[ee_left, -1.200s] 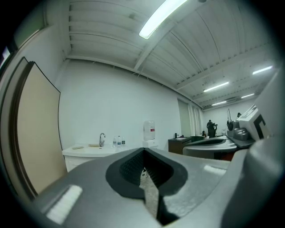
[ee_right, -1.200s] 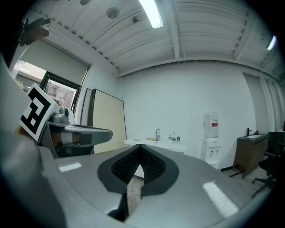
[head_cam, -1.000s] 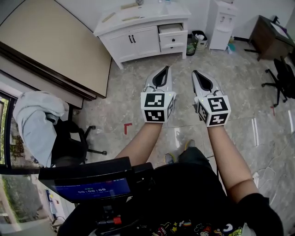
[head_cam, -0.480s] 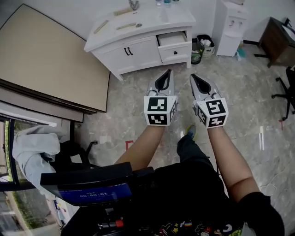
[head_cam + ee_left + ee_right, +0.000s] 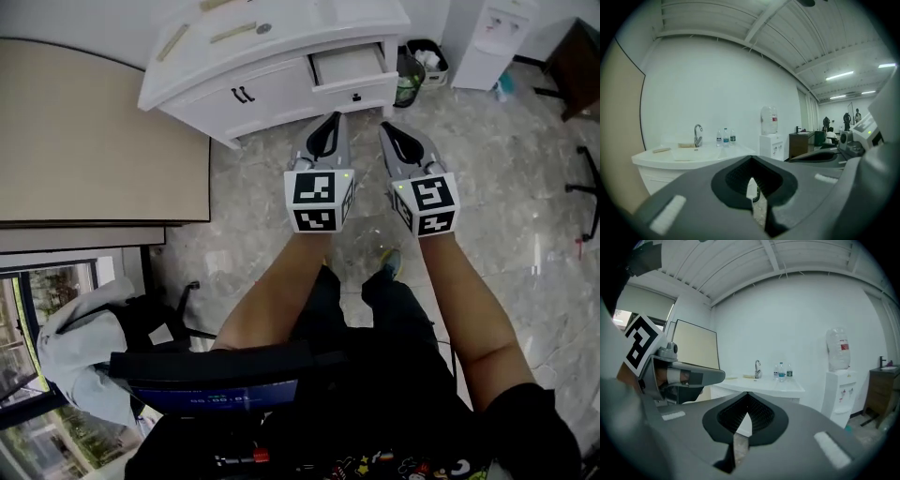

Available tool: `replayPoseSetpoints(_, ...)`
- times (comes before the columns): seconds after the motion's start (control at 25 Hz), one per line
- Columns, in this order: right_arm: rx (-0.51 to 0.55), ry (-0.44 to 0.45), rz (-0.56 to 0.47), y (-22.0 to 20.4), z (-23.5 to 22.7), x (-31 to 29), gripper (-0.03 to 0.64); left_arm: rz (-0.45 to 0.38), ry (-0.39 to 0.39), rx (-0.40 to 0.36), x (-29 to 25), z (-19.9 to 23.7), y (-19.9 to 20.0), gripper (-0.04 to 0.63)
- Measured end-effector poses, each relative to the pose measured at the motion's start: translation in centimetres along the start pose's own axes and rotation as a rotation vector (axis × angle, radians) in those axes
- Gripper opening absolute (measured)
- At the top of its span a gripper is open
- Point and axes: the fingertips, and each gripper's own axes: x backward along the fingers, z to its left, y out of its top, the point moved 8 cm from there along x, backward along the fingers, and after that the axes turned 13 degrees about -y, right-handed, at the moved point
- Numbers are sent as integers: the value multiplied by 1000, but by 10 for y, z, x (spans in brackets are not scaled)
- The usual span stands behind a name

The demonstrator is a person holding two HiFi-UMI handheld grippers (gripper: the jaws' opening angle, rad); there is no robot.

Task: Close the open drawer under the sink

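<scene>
A beige board (image 5: 94,131) leans along the left edge of the floor (image 5: 525,216). Right of it, a white cabinet (image 5: 234,89) stands against the far wall. At its right end, just under the counter's edge, the top drawer (image 5: 347,64) stands pulled out, open to above. A shut one sits below it.

The left gripper (image 5: 332,119) is held over the floor short of the cabinet's right front corner, clear of the drawer. Its jaws meet at the tips with only a thin slit behind them, and nothing is between them (image 5: 751,159). Past them its own view shows a tap (image 5: 698,136) and bottles (image 5: 725,137) at the counter's back edge.

Just beside it, the right gripper (image 5: 385,128) points the same way, also apart from the cabinet. Its jaws are likewise closed tip to tip and empty (image 5: 747,394).

Right of the cabinet's end stands a bin (image 5: 410,75), then a white dispenser (image 5: 495,37) near the far right corner.
</scene>
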Motion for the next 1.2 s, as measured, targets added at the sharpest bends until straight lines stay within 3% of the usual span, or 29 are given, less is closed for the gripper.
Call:
replayPoseSetpoints(0.28,-6,-87,20,-71,-2,-113,23,7,-45,8,-80,83,-70,1)
replayPoseSetpoints(0.52,4,-122,80,-173,3,-216,23,-11,-48,24,-130,147,-150,1)
replayPoseSetpoints(0.6,-2,-137,113,-211,0,-250,54,-21,-47,44,-143,163,-174,1)
replayPoseSetpoints(0.84,-2,-214,142,-307,-12,-316,142,-31,-53,25,-171,184,-243,1)
replayPoseSetpoints(1.08,4,-232,104,-349,-15,-342,146,-25,-34,51,-208,201,-316,13)
replayPoseSetpoints(1.2,11,-258,43,-357,-19,-345,98,-53,-32,71,-217,202,-339,13)
